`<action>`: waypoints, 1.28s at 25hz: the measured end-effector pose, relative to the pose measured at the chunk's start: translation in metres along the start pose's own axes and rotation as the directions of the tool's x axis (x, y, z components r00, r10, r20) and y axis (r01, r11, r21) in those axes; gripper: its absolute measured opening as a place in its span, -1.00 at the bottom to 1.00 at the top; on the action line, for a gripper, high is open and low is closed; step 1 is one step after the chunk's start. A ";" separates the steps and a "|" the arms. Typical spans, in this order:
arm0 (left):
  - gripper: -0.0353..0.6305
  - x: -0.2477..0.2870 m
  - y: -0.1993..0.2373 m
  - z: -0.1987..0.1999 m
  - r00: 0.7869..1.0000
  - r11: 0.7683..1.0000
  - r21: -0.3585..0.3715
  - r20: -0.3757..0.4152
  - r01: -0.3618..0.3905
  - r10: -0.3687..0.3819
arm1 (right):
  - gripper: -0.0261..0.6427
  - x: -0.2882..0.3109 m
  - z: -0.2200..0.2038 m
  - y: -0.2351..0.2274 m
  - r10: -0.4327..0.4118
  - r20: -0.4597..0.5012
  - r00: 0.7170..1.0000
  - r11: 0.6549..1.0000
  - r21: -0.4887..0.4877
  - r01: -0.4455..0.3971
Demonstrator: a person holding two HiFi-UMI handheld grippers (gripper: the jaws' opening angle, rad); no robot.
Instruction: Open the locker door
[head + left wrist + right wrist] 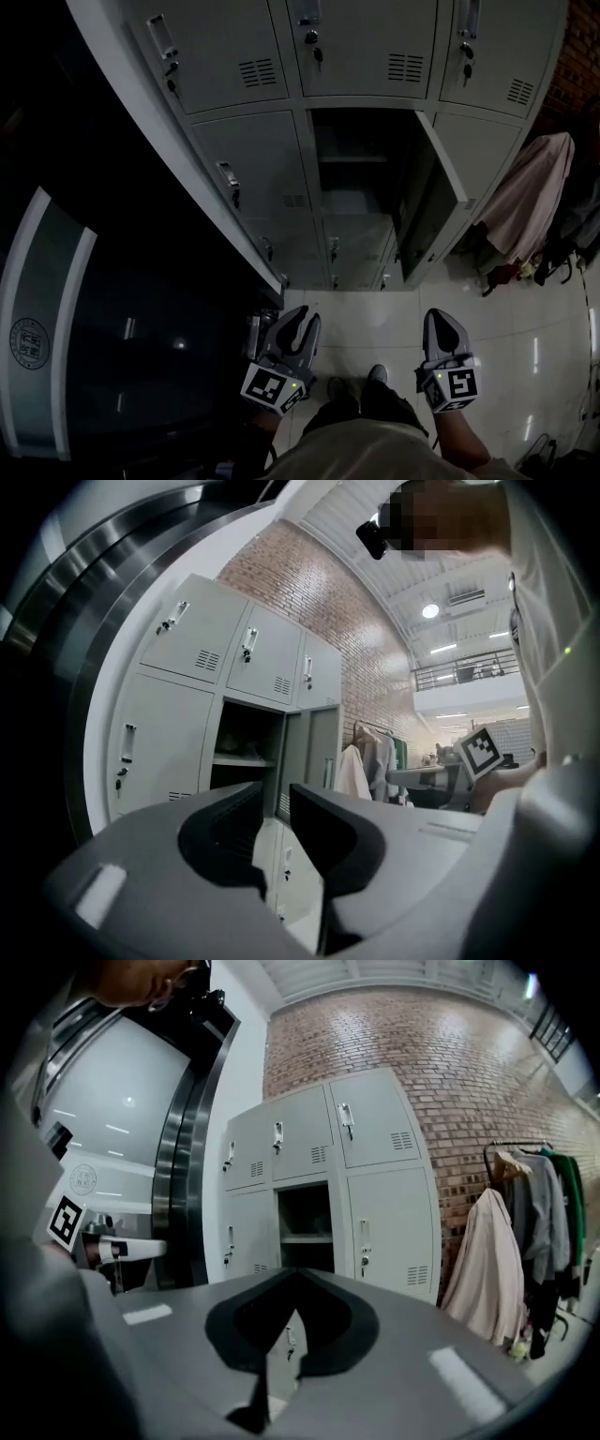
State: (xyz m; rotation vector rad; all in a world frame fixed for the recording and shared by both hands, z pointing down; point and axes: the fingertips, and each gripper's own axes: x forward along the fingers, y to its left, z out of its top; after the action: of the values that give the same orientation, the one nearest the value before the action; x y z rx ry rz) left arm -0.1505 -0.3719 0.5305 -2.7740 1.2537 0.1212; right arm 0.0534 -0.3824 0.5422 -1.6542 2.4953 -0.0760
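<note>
We hold both grippers low in front of our body, side by side, pointing roughly level toward the lockers (234, 56) and well apart from them. The left gripper (302, 319) has its jaws drawn together on nothing. The right gripper (441, 321) is the same, its tips meeting, empty. The locker door (427, 202) in the middle column stands swung open to the right, baring its dark compartment (361, 159).

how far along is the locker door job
Done: the door stands swung wide, and the shelf inside shows. In hand: nothing; the left gripper and right gripper are both shut, empty and apart from the lockers. Left: nothing that shows.
</note>
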 end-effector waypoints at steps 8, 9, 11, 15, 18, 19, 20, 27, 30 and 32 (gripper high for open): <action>-0.57 -0.035 -0.020 0.022 0.999 1.000 0.016 0.035 -0.009 0.008 | -0.92 -0.030 0.017 0.027 0.036 0.031 0.999 0.998 0.041 -0.038; -0.43 -0.041 -0.023 0.027 0.999 1.000 0.026 0.031 -0.012 0.011 | -0.92 -0.035 0.025 0.030 0.046 0.037 0.998 0.998 0.037 -0.047; -0.16 -0.049 -0.034 0.036 1.000 0.998 0.055 0.017 -0.015 0.014 | -0.92 -0.047 0.043 0.040 0.073 0.047 0.996 0.996 0.037 -0.075; 0.12 -0.058 -0.080 0.050 1.000 0.995 0.104 -0.002 0.004 -0.004 | -0.92 -0.096 0.059 0.043 0.100 0.015 0.995 0.995 -0.018 -0.100; 0.01 -0.067 -0.128 0.061 0.999 0.995 0.100 -0.028 0.024 -0.021 | -0.92 -0.140 0.078 0.035 0.085 0.054 0.995 0.996 0.005 -0.085; -0.16 -0.070 -0.142 0.068 1.000 0.992 0.121 0.001 0.023 -0.023 | -0.92 -0.157 0.082 0.031 0.082 0.051 0.995 0.996 0.014 -0.083; -0.29 -0.074 -0.156 0.075 0.999 0.991 0.135 0.024 0.018 -0.022 | -0.92 -0.174 0.089 0.028 0.084 0.066 0.994 0.996 0.019 -0.085; -0.62 -0.125 -0.245 0.105 0.992 0.988 0.118 0.079 -0.102 0.093 | -0.92 -0.290 0.137 0.029 0.102 0.180 0.978 0.992 0.057 -0.114; -0.60 -0.146 -0.282 0.104 0.992 0.988 0.099 0.063 -0.114 0.108 | -0.92 -0.329 0.143 0.036 0.119 0.186 0.975 0.990 0.058 -0.131; -0.56 -0.163 -0.306 0.107 0.991 0.987 0.095 0.054 -0.128 0.123 | -0.92 -0.358 0.140 0.039 0.132 0.166 0.977 0.990 0.035 -0.140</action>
State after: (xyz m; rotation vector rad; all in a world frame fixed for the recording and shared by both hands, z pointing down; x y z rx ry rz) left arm -0.0314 -0.0369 0.4586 -2.5941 1.3828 0.1307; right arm 0.1755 -0.0327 0.4323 -1.4066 2.4547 0.0156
